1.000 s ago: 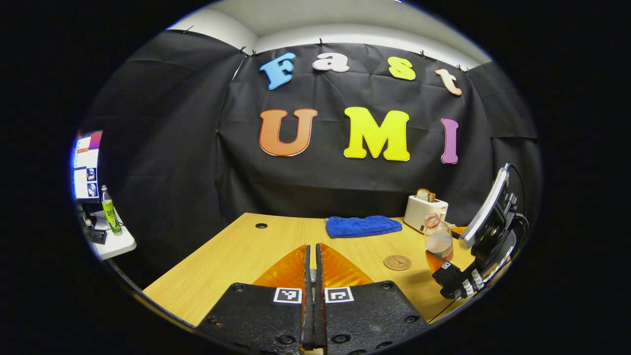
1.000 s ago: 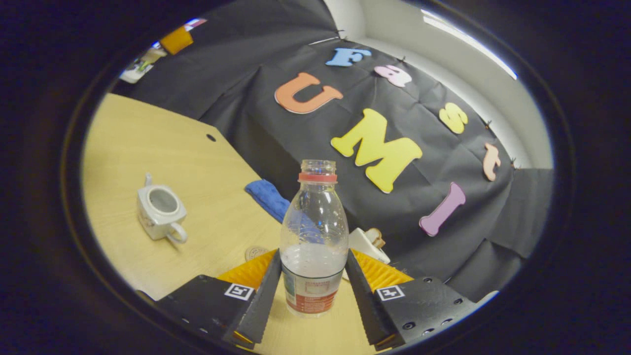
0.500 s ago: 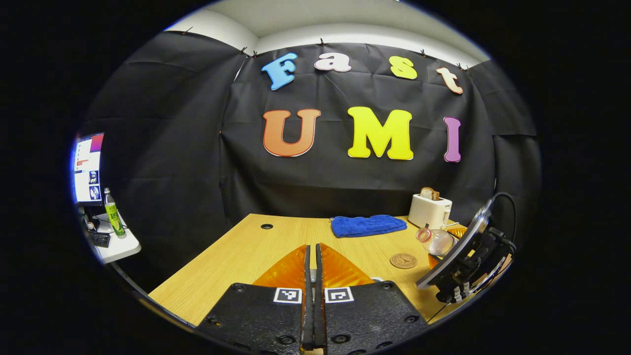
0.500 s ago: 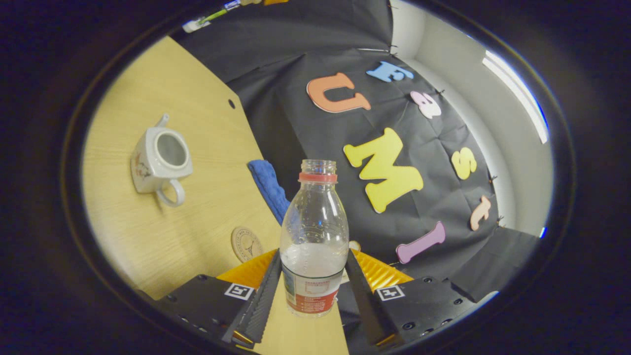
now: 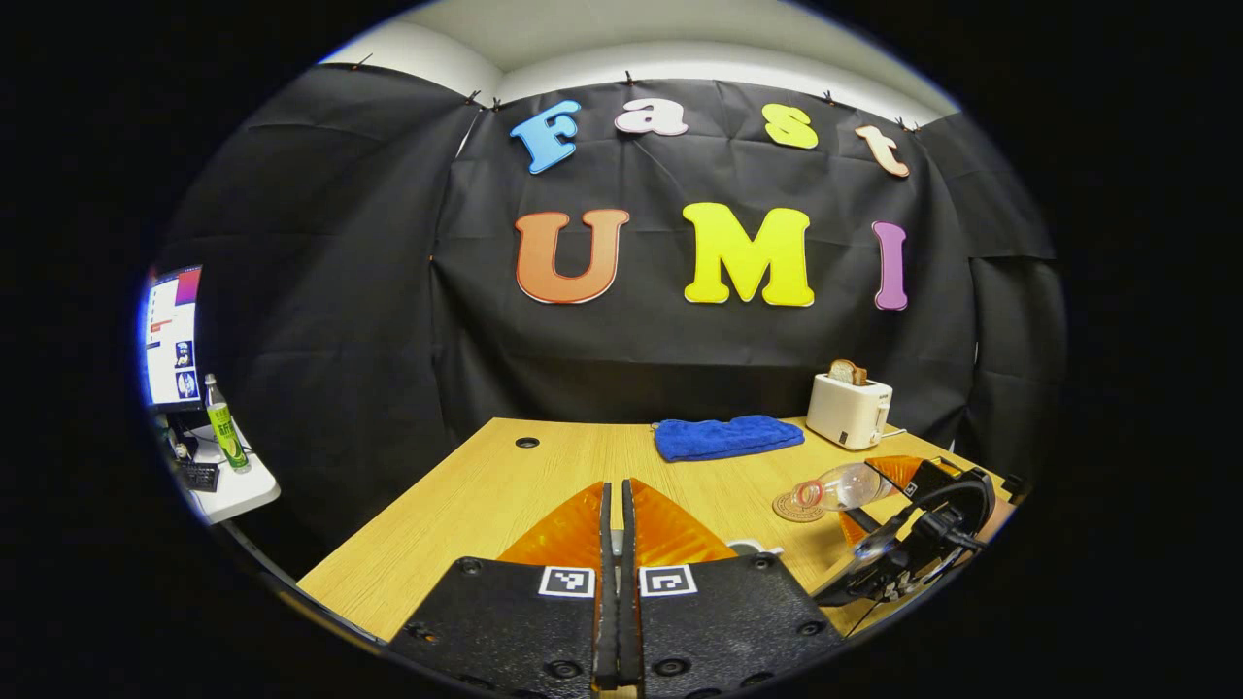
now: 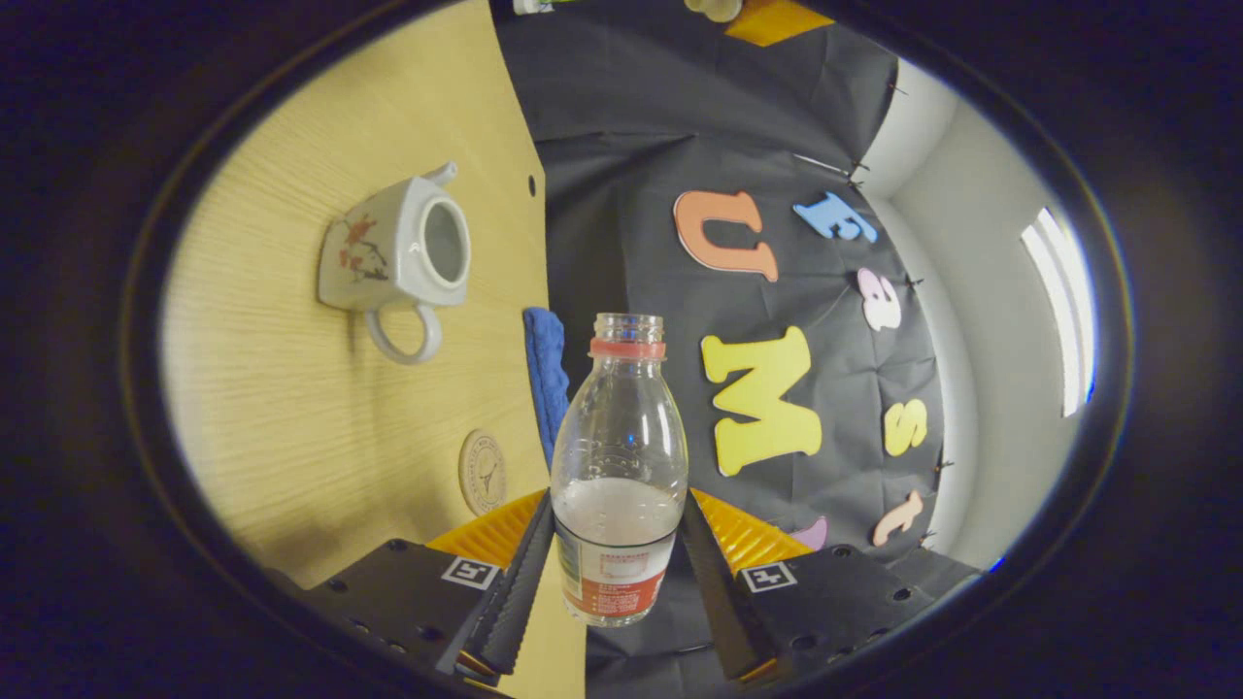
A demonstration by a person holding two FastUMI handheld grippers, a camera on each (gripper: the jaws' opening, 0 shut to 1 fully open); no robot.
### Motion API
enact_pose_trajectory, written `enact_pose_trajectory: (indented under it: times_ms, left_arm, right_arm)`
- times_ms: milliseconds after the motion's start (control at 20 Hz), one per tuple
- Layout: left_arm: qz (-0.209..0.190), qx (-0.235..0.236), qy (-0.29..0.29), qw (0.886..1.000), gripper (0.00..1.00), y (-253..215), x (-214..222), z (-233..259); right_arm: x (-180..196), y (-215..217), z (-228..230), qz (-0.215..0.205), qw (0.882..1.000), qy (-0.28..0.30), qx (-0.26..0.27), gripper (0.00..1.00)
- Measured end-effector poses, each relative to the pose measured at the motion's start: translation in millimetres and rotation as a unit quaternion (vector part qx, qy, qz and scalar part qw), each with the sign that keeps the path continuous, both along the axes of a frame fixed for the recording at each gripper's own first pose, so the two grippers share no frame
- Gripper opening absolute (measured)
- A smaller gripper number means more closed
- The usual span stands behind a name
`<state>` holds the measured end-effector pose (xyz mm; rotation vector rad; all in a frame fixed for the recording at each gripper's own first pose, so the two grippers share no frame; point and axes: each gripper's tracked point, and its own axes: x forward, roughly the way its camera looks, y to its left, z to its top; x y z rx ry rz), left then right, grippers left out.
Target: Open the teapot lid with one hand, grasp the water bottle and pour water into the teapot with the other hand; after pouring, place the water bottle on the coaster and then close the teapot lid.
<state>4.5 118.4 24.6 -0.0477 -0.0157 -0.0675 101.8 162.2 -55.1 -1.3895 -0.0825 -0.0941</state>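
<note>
The right gripper (image 6: 616,573) clamps the bottle (image 6: 619,485) on both sides, tipped toward the lidless teapot (image 6: 398,254) (open table (image 6: 291,417) lies between). The coaster (image 6: 483,472) lies near the blue cloth (image 6: 547,374). The left gripper (image 5: 613,582) has its fingers pressed together; whether they hold anything is hidden.
</note>
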Motion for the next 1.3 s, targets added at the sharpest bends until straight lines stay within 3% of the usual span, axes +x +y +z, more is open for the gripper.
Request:
enact_pose_trajectory:
  times_ms: [550,950,1300]
  left_arm:
    - [0.005,0.015,0.012,1.000,0.03,3,2,-7]
    - [0.022,0.043,0.020,0.999,0.03,9,4,-13]
    - [0.011,0.043,0.015,0.999,0.03,3,3,-9]
  right_arm:
    - [0,30,16,0.021,0.988,-0.037,-0.145,0.75]
    - [-6,40,27,0.025,0.976,-0.048,-0.209,0.77]
    - [-5,44,32,0.021,0.966,-0.057,-0.252,0.77]
